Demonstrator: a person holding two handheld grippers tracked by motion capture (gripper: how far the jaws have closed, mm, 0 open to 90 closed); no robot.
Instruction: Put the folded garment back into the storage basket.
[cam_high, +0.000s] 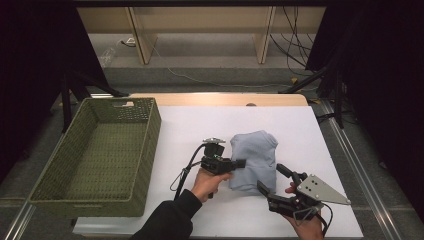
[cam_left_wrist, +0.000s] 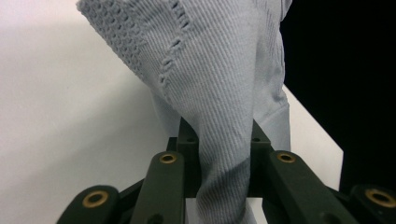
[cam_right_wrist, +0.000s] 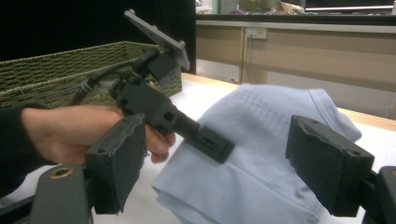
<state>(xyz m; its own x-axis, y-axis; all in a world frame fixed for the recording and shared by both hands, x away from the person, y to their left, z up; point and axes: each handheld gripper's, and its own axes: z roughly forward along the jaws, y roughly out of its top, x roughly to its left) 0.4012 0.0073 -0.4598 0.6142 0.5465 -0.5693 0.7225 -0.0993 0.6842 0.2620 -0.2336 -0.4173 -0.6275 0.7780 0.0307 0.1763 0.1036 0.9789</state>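
A folded pale grey-blue knit garment lies on the white table, right of the green woven basket that sits at the table's left edge. The left gripper reaches the garment from its left side, and the person's left hand grips the handle just below and left of the cloth, a dark sleeve trailing from it. In the left gripper view the ribbed fabric runs down between the two black jaws, which are pressed onto a fold of it, so this claw is pinching the garment's edge; an open-weave patch of the knit shows near the top corner. The right gripper sits at the garment's near right corner, held by the right hand, its jaws spread wide on either side of the cloth's corner and holding nothing. The right gripper view looks between those spread pads at the garment, with the left gripper lying against the cloth's left edge and the basket beyond it.
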